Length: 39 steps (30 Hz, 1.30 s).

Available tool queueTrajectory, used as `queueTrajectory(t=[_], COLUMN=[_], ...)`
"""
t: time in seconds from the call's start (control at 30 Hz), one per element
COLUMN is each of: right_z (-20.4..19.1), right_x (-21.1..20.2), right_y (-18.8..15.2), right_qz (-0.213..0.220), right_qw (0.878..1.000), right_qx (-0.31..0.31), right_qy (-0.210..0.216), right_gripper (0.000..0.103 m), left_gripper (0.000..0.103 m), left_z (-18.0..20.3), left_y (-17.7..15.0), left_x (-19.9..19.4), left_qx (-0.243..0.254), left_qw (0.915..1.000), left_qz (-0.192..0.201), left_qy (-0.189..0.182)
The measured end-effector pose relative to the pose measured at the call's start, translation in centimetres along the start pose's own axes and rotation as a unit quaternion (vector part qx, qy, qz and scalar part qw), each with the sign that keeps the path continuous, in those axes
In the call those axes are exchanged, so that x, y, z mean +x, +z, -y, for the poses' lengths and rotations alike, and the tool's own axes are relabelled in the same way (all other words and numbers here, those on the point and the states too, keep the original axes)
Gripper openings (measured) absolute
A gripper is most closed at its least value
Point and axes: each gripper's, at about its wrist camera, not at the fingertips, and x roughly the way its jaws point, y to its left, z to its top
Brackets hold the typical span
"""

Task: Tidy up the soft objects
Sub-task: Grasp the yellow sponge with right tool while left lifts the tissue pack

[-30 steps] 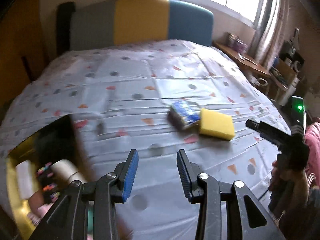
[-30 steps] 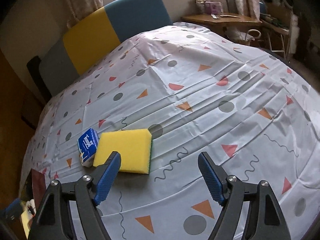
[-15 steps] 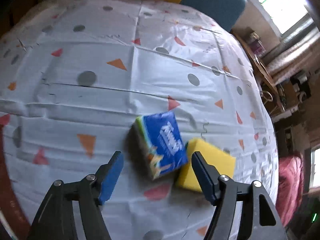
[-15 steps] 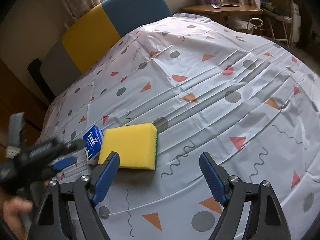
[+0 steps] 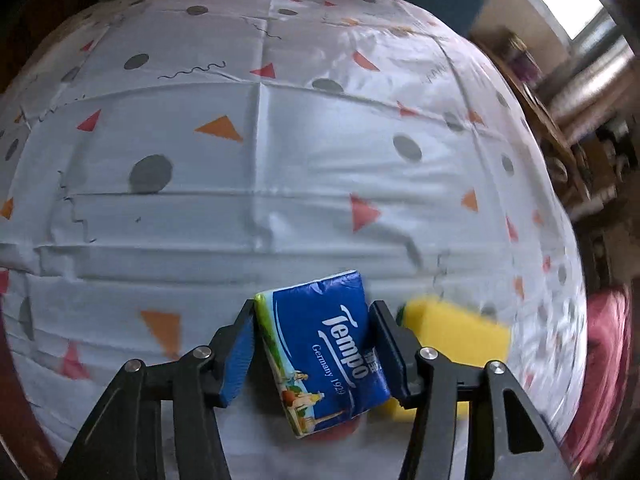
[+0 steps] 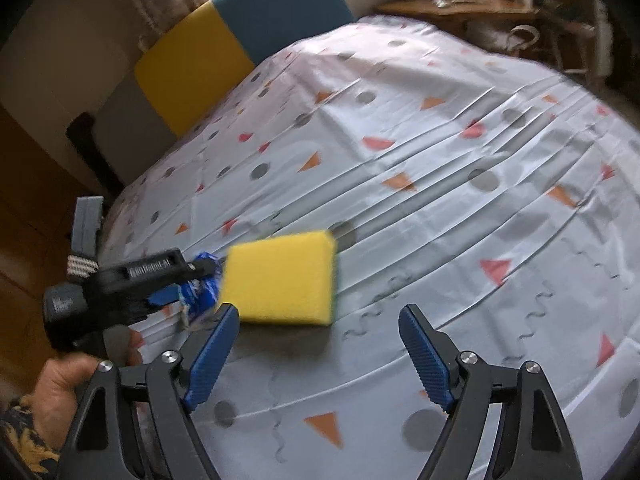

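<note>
A blue Tempo tissue pack (image 5: 324, 352) lies on the patterned bedsheet (image 5: 280, 168), tilted, between the fingers of my left gripper (image 5: 312, 308). The jaws are closing and both pads touch the pack's sides. Just right of it lies a yellow sponge (image 5: 452, 332), blurred and touching the right finger. In the right wrist view the sponge (image 6: 280, 280) sits just beyond my right gripper (image 6: 319, 312), which stands open with nothing in it. To its left, the left gripper (image 6: 196, 284) clasps the tissue pack (image 6: 202, 296), mostly hidden, with a hand (image 6: 60, 376) holding it.
The bedsheet (image 6: 440, 160) covers a wide bed with a grey, yellow and blue headboard (image 6: 240, 40) at the far end. A wooden desk (image 6: 460, 8) with clutter stands beyond the far right corner. Red fabric (image 5: 600, 340) lies off the bed's right edge.
My left gripper swung from the bed's left side over to the tissue pack, dropped around it and narrowed onto it. The right gripper stayed open near the sponge, which shifted slightly.
</note>
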Motion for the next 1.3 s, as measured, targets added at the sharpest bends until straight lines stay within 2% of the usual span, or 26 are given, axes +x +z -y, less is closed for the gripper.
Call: queueTrajectory(t=[0.07, 0.13, 0.17, 0.23, 0.33, 0.47, 0.57, 0.6, 0.67, 0.73, 0.8, 0.9, 1.0, 1.13, 1.23, 1.3], right_z=[-1.5, -4.3, -5.8, -7.4, -9.2, -10.6, -10.8, -10.9, -10.8, -10.6, -10.4, -10.5, -10.3, -10.0, -9.4, -9.3], right_x=[0.2, 0.5, 0.8, 1.4, 3.2, 6.4, 9.7, 10.4, 11.5, 11.8, 11.5, 10.1, 8.1, 6.1, 6.3, 6.5], right_y=[0.2, 0.7, 0.8, 0.7, 0.9, 1.6, 2.1, 2.1, 2.2, 2.5, 2.6, 1.8, 0.7, -2.2, -4.5, -5.3], right_qz=[-0.024, -0.041, -0.049, -0.053, -0.08, -0.103, -0.158, -0.165, -0.16, -0.149, -0.139, -0.124, -0.123, -0.12, -0.124, -0.101], right_qw=[0.999, 0.989, 0.976, 0.952, 0.91, 0.875, 0.863, 0.86, 0.86, 0.87, 0.881, 0.888, 0.908, 0.926, 0.931, 0.931], right_qx=[-0.035, -0.139, -0.21, -0.301, -0.407, -0.471, -0.477, -0.479, -0.478, -0.463, -0.446, -0.436, -0.395, -0.355, -0.339, -0.346], right_qy=[0.01, 0.01, 0.014, 0.011, -0.007, -0.043, -0.055, -0.062, -0.077, -0.074, -0.074, -0.077, -0.065, -0.049, -0.053, -0.058], right_gripper=[0.085, 0.095, 0.099, 0.099, 0.102, 0.103, 0.103, 0.103, 0.102, 0.079, 0.073, 0.072, 0.074, 0.074, 0.075, 0.076], left_gripper=[0.056, 0.056, 0.056, 0.056, 0.057, 0.058, 0.058, 0.058, 0.057, 0.057, 0.057, 0.054, 0.053, 0.053, 0.053, 0.053], left_z=[-0.8, -1.5, -2.0, -2.8, -3.6, -3.7, -3.1, -3.0, -2.7, -2.4, -2.1, -1.4, -1.6, -2.6, -2.4, -2.3], left_y=[-1.1, -2.1, -2.6, -3.4, -4.5, -5.6, -6.3, -6.6, -7.1, -7.3, -7.5, -7.9, -8.3, -9.5, -11.0, -11.8], left_x=[-0.6, -1.1, -1.6, -1.9, -2.5, -3.0, -2.6, -2.6, -2.6, -2.6, -2.5, -2.3, -2.6, -4.8, -7.1, -8.6], left_qx=[0.018, 0.033, 0.038, 0.052, 0.073, 0.083, 0.084, 0.089, 0.098, 0.102, 0.101, 0.105, 0.095, 0.075, 0.079, 0.081], left_qw=[0.9997, 0.999, 0.9987, 0.9975, 0.996, 0.9955, 0.9955, 0.995, 0.9937, 0.993, 0.9926, 0.9914, 0.9921, 0.9938, 0.9921, 0.9907], left_qz=[-0.015, -0.031, -0.033, -0.047, -0.049, -0.036, -0.028, -0.021, -0.012, -0.005, 0.002, 0.017, 0.028, 0.049, 0.076, 0.093], left_qy=[-0.002, -0.003, 0.005, 0.007, 0.015, 0.026, 0.035, 0.04, 0.053, 0.061, 0.067, 0.077, 0.076, 0.066, 0.06, 0.055])
